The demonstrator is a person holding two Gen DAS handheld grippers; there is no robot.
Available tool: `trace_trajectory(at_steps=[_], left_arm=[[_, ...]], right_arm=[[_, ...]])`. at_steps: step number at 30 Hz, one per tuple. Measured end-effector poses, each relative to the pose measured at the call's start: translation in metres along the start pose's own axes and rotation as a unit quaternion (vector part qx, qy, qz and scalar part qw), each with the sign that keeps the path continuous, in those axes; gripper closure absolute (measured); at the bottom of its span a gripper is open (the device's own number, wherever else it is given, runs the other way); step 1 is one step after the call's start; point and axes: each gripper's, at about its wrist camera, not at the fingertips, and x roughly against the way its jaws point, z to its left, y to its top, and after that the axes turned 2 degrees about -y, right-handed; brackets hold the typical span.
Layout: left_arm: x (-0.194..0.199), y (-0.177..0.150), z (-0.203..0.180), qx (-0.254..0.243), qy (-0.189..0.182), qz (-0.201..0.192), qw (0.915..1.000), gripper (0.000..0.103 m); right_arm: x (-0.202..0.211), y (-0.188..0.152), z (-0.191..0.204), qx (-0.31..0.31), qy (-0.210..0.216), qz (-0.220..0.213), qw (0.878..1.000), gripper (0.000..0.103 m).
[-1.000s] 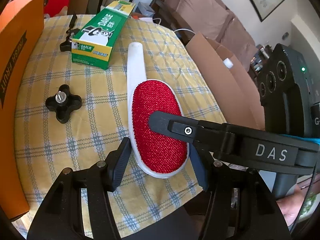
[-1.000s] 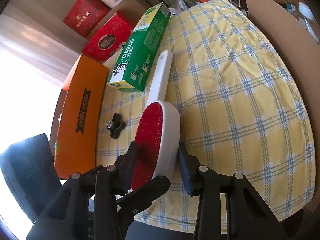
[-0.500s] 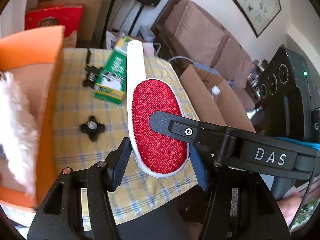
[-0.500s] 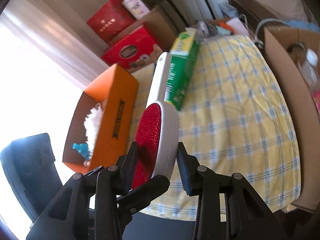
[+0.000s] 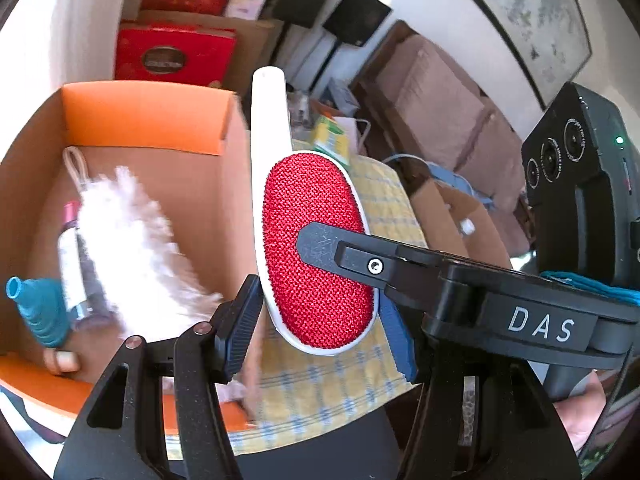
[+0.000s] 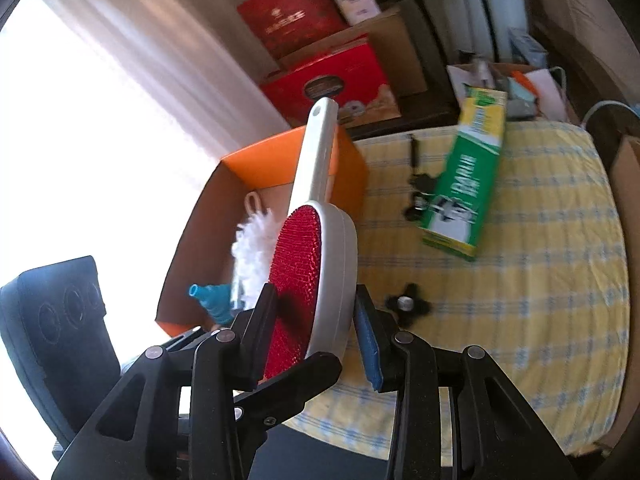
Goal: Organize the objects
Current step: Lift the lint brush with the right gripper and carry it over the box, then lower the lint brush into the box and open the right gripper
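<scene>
Lint brush point(image 5: 316, 252), white plastic body with a red velour pad and a long flat handle: held clear of the checked tablecloth point(image 6: 552, 280), handle end reaching over the rim of the open orange box point(image 5: 148, 120). Clamped twice at the oval head: left gripper point(image 5: 320, 320) closed across the head's width, pads on the white edges; right gripper point(image 6: 316, 332) closed across its thickness, one pad on the red face, the other on the white back. Probably light and stiff, a hollow shell that will not flex in the jaws. Smooth plastic edges likely slippery under the left pads; nap on the red face likely to give the right pad better purchase. Best taken at the head, as here, or at the neck where the handle widens; a grip far out on the handle would let the heavier head swing. Not fragile, so a short drop into the box looks harmless. Already in the box: a white fluffy duster point(image 5: 132, 232) and a teal ribbed nozzle point(image 5: 36, 308), both soft or small enough to lie beneath it. Still on the cloth: a green toothpaste carton point(image 6: 464, 184) and a black star knob point(image 6: 406, 304).
</scene>
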Motion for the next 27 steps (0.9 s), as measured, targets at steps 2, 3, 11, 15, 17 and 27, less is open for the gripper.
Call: trace_trajectory(at_steps=[2, 3, 11, 15, 17, 27], left_arm=[[0.002, 0.003, 0.014, 0.014, 0.001, 0.0, 0.9999, 0.048], [0.002, 0.003, 0.019, 0.019, 0.002, 0.001, 0.9998, 0.048], [-0.005, 0.01, 0.061, 0.051, 0.011, 0.024, 0.9984, 0.048], [-0.013, 0.008, 0.071, 0.057, 0.021, 0.038, 0.9974, 0.048], [-0.016, 0.006, 0.074, 0.06, 0.031, 0.043, 0.9968, 0.048], [-0.008, 0.004, 0.076, 0.066, 0.038, 0.03, 0.9967, 0.033]], right_arm=[[-0.012, 0.005, 0.009, 0.008, 0.001, 0.01, 1.0, 0.065], [-0.017, 0.007, 0.012, 0.011, 0.0, 0.014, 1.0, 0.065], [-0.057, 0.015, 0.027, 0.017, -0.002, 0.044, 0.999, 0.065], [-0.073, 0.014, 0.028, 0.015, -0.009, 0.058, 0.998, 0.064], [-0.078, 0.013, 0.028, 0.018, -0.016, 0.061, 0.998, 0.063], [-0.065, 0.01, 0.035, 0.043, -0.045, 0.037, 0.997, 0.062]])
